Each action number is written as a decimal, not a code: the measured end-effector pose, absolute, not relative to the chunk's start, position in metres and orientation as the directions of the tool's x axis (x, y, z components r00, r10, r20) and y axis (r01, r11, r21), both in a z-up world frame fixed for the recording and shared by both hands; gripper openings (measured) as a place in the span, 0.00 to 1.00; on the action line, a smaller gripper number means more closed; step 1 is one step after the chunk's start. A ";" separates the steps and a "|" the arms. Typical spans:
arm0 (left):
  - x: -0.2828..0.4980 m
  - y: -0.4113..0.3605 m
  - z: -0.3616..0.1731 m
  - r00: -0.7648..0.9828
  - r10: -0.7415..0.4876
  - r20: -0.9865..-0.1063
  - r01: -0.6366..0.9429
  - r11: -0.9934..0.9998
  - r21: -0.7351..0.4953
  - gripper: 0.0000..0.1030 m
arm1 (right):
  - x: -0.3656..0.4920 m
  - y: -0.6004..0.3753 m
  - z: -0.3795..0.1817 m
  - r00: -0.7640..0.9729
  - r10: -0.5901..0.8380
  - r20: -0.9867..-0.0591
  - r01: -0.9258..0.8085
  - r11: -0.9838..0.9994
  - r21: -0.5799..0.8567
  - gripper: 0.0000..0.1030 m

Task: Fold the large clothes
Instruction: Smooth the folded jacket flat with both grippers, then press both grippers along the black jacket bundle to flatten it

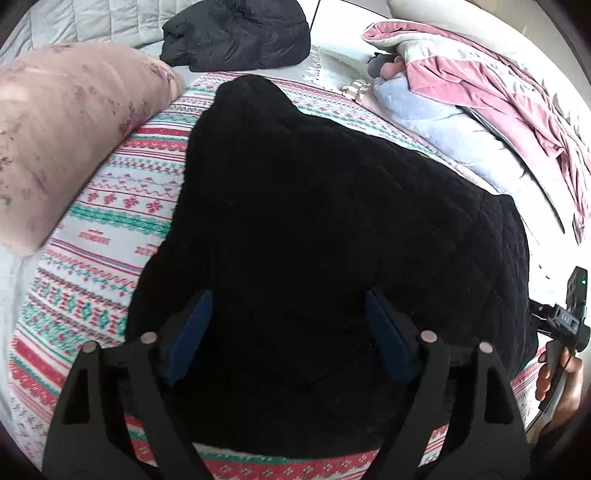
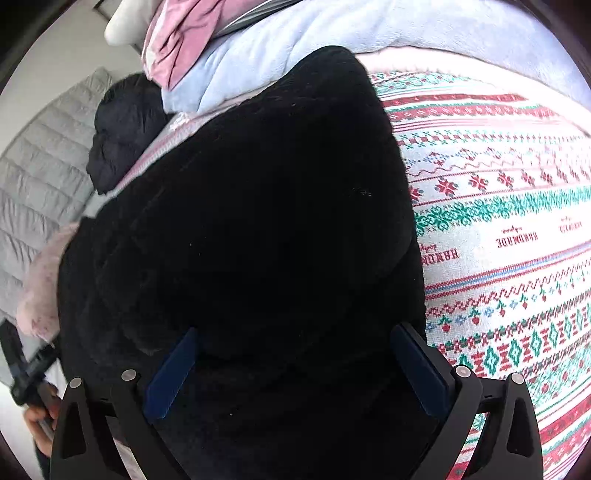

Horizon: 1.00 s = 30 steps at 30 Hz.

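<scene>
A large black quilted garment (image 1: 314, 206) lies spread on a patterned red, green and white blanket (image 1: 110, 206). It also fills the right wrist view (image 2: 251, 221). My left gripper (image 1: 288, 299) hovers over the garment's near edge, its jaws wide open with blue pads (image 1: 192, 332) and nothing between them. My right gripper (image 2: 295, 336) is also wide open and empty above the garment's near part. The hand holding the right gripper (image 1: 561, 332) shows at the right edge of the left wrist view.
A pink flowered pillow (image 1: 66, 147) lies left of the garment. A black puffer jacket (image 1: 240, 33) sits at the back. A pile of pale blue (image 1: 443, 122) and pink bedding (image 1: 517, 92) lies to the right. A grey quilted surface (image 2: 37, 173) lies beyond.
</scene>
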<state>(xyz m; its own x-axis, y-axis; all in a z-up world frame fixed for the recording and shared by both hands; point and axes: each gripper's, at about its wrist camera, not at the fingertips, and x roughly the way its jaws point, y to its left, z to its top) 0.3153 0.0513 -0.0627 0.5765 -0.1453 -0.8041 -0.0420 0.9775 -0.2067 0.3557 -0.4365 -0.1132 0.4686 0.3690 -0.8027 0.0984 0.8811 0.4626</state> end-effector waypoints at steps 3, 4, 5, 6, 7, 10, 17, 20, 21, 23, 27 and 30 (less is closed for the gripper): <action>0.312 0.066 -0.060 0.572 -0.149 -0.807 -0.069 0.971 -0.229 0.82 | 0.348 -0.448 -0.100 0.495 0.350 -0.796 0.108 0.883 0.456 1.00; 0.312 0.073 -0.058 0.577 -0.150 -0.803 -0.079 0.968 -0.237 0.81 | 0.347 -0.452 -0.097 0.499 0.345 -0.795 0.114 0.883 0.455 1.00; 0.311 0.081 -0.055 0.583 -0.132 -0.801 -0.099 0.968 -0.232 0.81 | 0.341 -0.456 -0.094 0.498 0.322 -0.805 0.129 0.891 0.436 1.00; 0.309 0.087 -0.053 0.586 -0.133 -0.799 -0.106 0.965 -0.238 0.80 | 0.335 -0.461 -0.091 0.496 0.277 -0.823 0.156 0.904 0.399 1.00; 0.310 0.092 -0.052 0.584 -0.146 -0.798 -0.108 0.961 -0.255 0.80 | 0.331 -0.466 -0.090 0.498 0.255 -0.829 0.173 0.907 0.383 1.00; 0.300 0.100 -0.045 0.590 -0.147 -0.794 -0.124 0.955 -0.269 0.80 | 0.317 -0.483 -0.082 0.526 0.286 -0.801 0.176 0.884 0.432 1.00; 0.294 0.101 -0.052 0.548 -0.182 -0.816 -0.137 0.943 -0.303 0.80 | 0.289 -0.450 -0.067 0.509 0.437 -0.742 -0.032 0.871 0.491 0.59; 0.302 0.093 -0.072 0.498 -0.069 -0.865 -0.166 0.971 -0.173 0.81 | 0.298 -0.433 -0.087 0.447 0.375 -0.812 -0.034 0.914 0.404 0.57; 0.303 0.092 -0.077 0.490 -0.048 -0.870 -0.168 0.975 -0.149 0.82 | 0.303 -0.432 -0.090 0.438 0.371 -0.819 -0.028 0.916 0.400 0.56; 0.304 0.092 -0.082 0.477 -0.035 -0.878 -0.177 0.975 -0.134 0.84 | 0.311 -0.432 -0.097 0.427 0.383 -0.819 -0.022 0.910 0.414 0.56; 0.307 0.101 -0.083 0.449 -0.058 -0.891 -0.199 0.966 -0.163 0.85 | 0.322 -0.413 -0.095 0.424 0.339 -0.840 -0.032 0.932 0.361 0.56; 0.303 0.117 -0.074 0.420 -0.121 -0.900 -0.253 0.936 -0.244 0.83 | 0.318 -0.410 -0.088 0.442 0.338 -0.831 -0.041 0.933 0.358 0.57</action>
<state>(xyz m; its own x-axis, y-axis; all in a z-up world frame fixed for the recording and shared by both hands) 0.3035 0.1171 -0.0739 0.4197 -0.1212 -0.8996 -0.2534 0.9360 -0.2444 0.3182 -0.4101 -0.0876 0.4418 0.3382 -0.8309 -0.0413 0.9329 0.3577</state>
